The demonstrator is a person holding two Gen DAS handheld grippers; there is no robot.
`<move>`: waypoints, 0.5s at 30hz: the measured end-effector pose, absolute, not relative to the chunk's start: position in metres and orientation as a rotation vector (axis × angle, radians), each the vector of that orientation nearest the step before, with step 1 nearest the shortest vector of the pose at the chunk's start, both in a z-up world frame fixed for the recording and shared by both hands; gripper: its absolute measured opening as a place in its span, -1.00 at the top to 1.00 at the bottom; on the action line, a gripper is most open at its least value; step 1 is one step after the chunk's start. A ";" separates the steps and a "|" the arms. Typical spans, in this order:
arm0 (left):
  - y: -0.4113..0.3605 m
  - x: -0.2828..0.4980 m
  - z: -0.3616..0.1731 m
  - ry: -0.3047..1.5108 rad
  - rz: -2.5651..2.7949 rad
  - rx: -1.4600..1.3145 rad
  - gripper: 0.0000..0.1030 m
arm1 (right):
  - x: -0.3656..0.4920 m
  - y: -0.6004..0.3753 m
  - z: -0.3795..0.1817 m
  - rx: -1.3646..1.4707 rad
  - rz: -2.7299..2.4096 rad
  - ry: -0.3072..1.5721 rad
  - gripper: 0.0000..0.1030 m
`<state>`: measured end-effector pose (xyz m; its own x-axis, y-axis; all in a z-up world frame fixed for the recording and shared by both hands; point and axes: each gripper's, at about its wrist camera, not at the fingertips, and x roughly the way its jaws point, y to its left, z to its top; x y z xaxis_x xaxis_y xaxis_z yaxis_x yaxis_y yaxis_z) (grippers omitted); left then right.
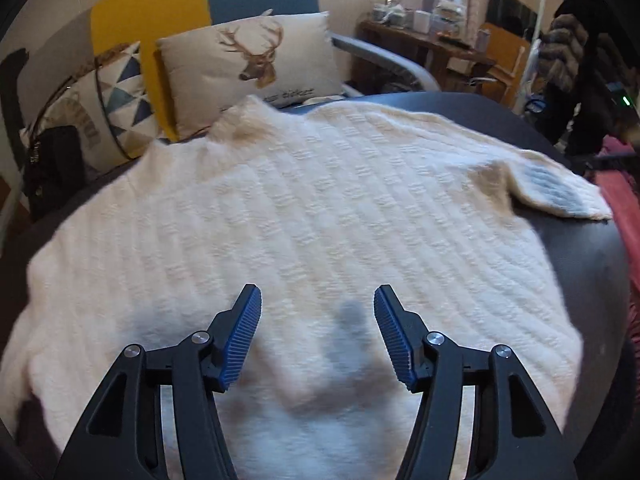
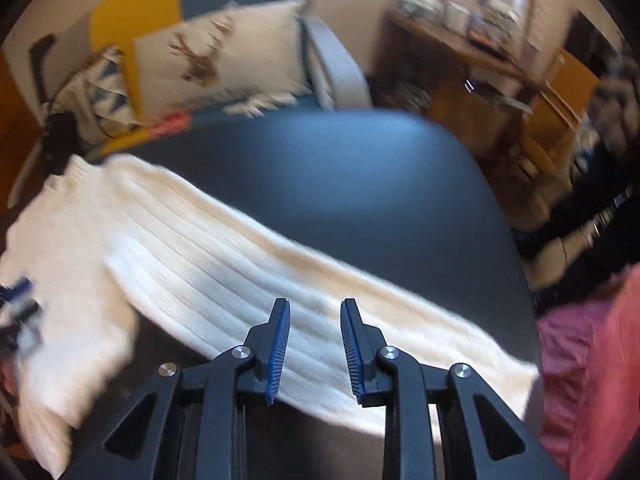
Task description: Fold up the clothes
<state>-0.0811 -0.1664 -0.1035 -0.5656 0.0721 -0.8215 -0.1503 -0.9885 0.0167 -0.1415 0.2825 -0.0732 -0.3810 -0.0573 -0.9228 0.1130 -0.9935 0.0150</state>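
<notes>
White ribbed sweater (image 1: 304, 216) lies spread flat on a dark round table (image 1: 580, 264), collar toward the cushions, one sleeve (image 2: 280, 280) stretched out across the tabletop toward the right edge. Left gripper (image 1: 318, 308) hangs over the sweater's lower body, jaws spread wide, nothing between them, its shadow falling on the knit. Right gripper (image 2: 315, 312) sits above the sleeve, jaws parted with a narrow gap, not pinching the fabric; this view is motion-blurred. Deer cushion (image 1: 256, 68) and triangle-pattern cushion (image 1: 116, 96) rest on the sofa behind the table. Pink cloth (image 2: 592, 360) lies just beside the table's right edge.
</notes>
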 end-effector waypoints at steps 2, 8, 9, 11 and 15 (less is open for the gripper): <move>-0.184 -0.082 -0.112 0.092 2.688 -1.460 -0.20 | -0.140 0.292 -0.096 1.772 -2.523 0.144 0.50; -0.207 -0.072 -0.119 -0.019 2.722 -1.490 -0.20 | -0.156 0.322 -0.107 1.688 -2.683 0.129 0.46; -0.205 -0.071 -0.120 0.012 2.727 -1.488 -0.20 | -0.162 0.326 -0.107 1.679 -2.705 0.105 0.45; -0.202 -0.073 -0.121 0.074 2.732 -1.473 -0.21 | -0.171 0.330 -0.106 1.636 -2.745 0.109 0.44; -0.203 -0.073 -0.120 0.112 2.722 -1.442 -0.24 | -0.177 0.313 -0.096 1.607 -2.748 0.160 0.41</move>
<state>-0.0726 -0.2033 -0.1197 -0.5612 0.0181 -0.8275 -0.0863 -0.9956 0.0368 -0.1772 0.3127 -0.0961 -0.4909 0.0897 -0.8666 0.0117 -0.9939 -0.1096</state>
